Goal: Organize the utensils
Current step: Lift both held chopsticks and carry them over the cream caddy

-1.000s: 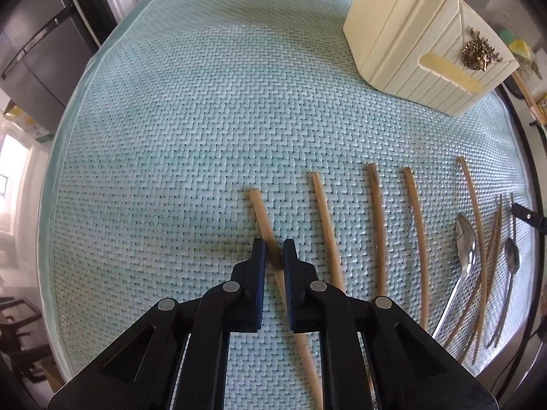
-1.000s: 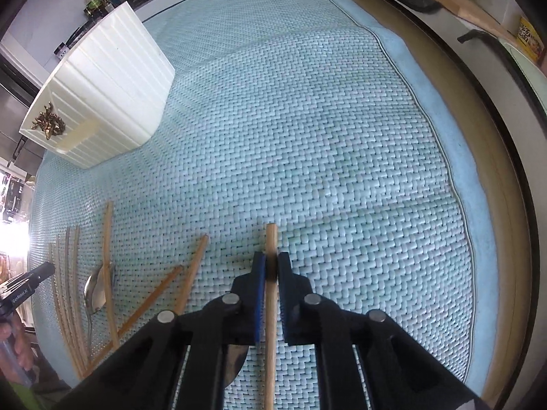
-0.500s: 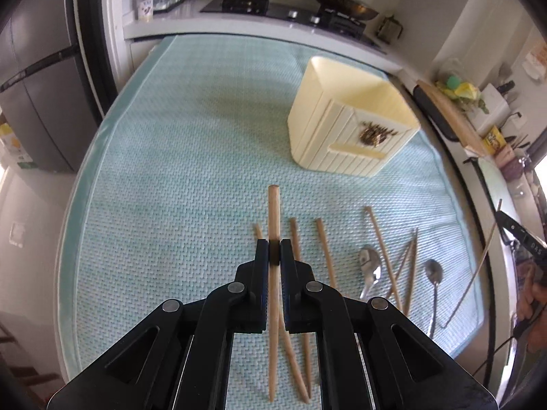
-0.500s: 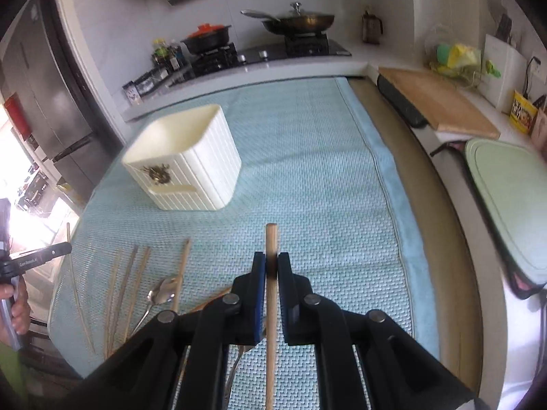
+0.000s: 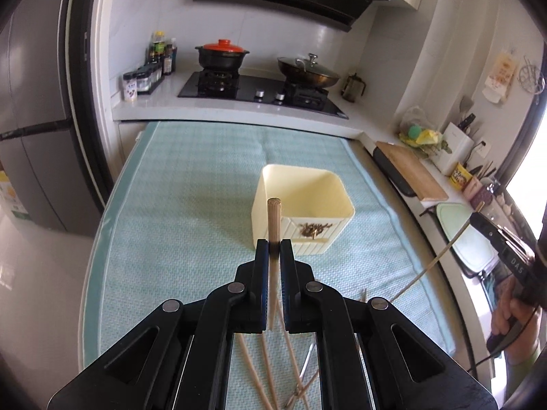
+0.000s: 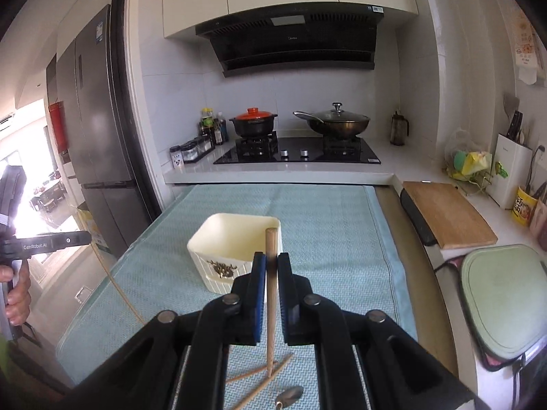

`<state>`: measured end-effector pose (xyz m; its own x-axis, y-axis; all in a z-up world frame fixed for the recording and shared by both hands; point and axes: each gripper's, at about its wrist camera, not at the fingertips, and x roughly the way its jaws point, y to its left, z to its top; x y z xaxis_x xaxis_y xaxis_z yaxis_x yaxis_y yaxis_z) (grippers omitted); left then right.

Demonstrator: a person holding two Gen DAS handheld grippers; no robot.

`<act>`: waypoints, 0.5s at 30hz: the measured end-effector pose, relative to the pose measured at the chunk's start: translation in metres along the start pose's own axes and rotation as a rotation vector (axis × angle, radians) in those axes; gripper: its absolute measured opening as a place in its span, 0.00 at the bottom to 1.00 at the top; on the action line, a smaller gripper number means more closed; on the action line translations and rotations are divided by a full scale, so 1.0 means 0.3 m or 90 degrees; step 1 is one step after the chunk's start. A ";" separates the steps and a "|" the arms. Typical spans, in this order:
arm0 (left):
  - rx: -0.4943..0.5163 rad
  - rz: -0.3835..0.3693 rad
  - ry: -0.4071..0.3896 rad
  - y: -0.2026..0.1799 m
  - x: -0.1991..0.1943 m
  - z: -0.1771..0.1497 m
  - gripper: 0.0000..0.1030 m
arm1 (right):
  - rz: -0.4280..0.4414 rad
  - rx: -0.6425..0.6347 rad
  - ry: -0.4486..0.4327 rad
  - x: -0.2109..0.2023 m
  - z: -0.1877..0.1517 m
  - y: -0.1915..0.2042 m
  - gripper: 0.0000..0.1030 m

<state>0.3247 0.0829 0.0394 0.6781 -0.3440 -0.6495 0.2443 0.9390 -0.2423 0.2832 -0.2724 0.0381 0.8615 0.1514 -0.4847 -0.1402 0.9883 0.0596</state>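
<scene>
My left gripper [image 5: 274, 247] is shut on a wooden chopstick [image 5: 273, 218], lifted above the teal mat and pointing toward the cream utensil box [image 5: 301, 201]. My right gripper [image 6: 270, 261] is shut on another wooden chopstick [image 6: 271, 249], also raised, with the cream box [image 6: 236, 239] just beyond its tips. The right gripper with its chopstick also shows at the right edge of the left wrist view [image 5: 495, 239]. Several chopsticks [image 5: 259, 369] and a spoon [image 6: 290, 394] lie on the mat below.
The teal mat [image 5: 191, 205] covers the table. A stove with a red-lidded pot [image 6: 253, 123] and a wok [image 6: 335, 124] stands behind. A wooden cutting board [image 6: 444, 212] and a green board [image 6: 502, 294] lie at the right. A fridge [image 6: 92, 119] stands at the left.
Both grippers have lifted their chopsticks off the mat and tilted up, so the views now look across the table at the box and stove.
</scene>
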 end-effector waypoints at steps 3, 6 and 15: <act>0.007 -0.007 -0.013 -0.023 0.002 0.036 0.05 | 0.005 0.002 -0.015 0.017 0.050 0.022 0.07; 0.017 -0.012 -0.025 -0.048 0.004 0.089 0.05 | 0.008 -0.003 -0.030 0.034 0.104 0.045 0.07; 0.030 -0.006 -0.073 -0.119 0.024 0.352 0.04 | 0.010 -0.016 -0.091 0.103 0.358 0.099 0.07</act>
<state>0.3940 0.0476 0.1193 0.7496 -0.3532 -0.5598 0.2820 0.9356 -0.2125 0.3579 -0.2364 0.1187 0.9197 0.1690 -0.3545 -0.1642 0.9855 0.0438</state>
